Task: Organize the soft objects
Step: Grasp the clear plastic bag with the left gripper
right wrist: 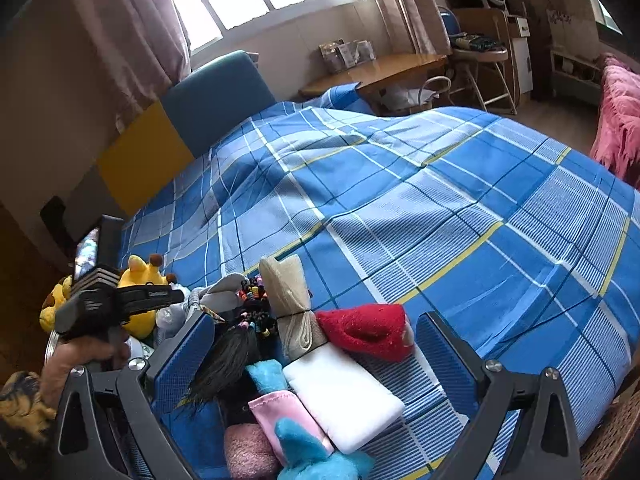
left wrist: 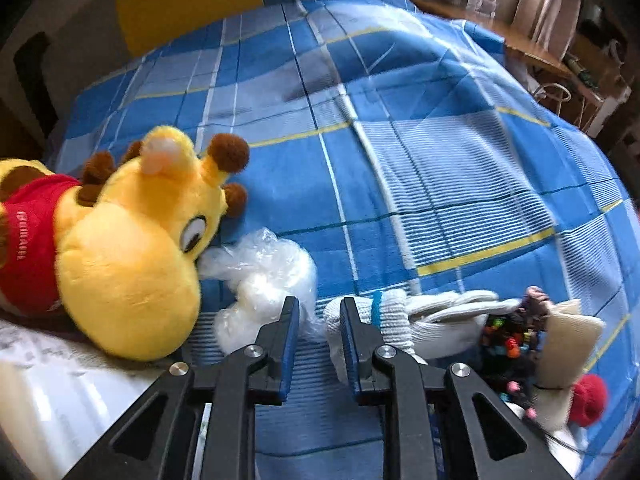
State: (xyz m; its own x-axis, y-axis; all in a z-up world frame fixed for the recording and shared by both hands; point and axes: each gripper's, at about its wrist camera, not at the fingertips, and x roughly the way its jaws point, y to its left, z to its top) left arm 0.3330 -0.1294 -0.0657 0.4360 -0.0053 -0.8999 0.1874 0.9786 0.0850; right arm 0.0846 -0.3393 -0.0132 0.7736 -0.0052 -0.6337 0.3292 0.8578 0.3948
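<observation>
**Left tongs narrow over the bed, right tongs wide**

While the left tongs [left wrist: 319,308] hover over the blue plaid bed [left wrist: 400,168], their blue pads stand a narrow gap apart with nothing clamped; only bedcover shows between them. A crumpled plastic bag [left wrist: 264,276] lies just left of the tips, touching the giraffe [left wrist: 132,264] in its red scarf. A white glove [left wrist: 404,320] lies just right of the tips, beside a beaded dark item [left wrist: 508,340] and a beige roll [left wrist: 568,340].

The right tongs [right wrist: 316,344] stand wide apart, gripping nothing. Between and below them sit a red sock [right wrist: 364,330], a white pad [right wrist: 340,400], a pink pouch [right wrist: 276,412], a blue plush [right wrist: 316,456] and dark hair [right wrist: 224,364].
</observation>
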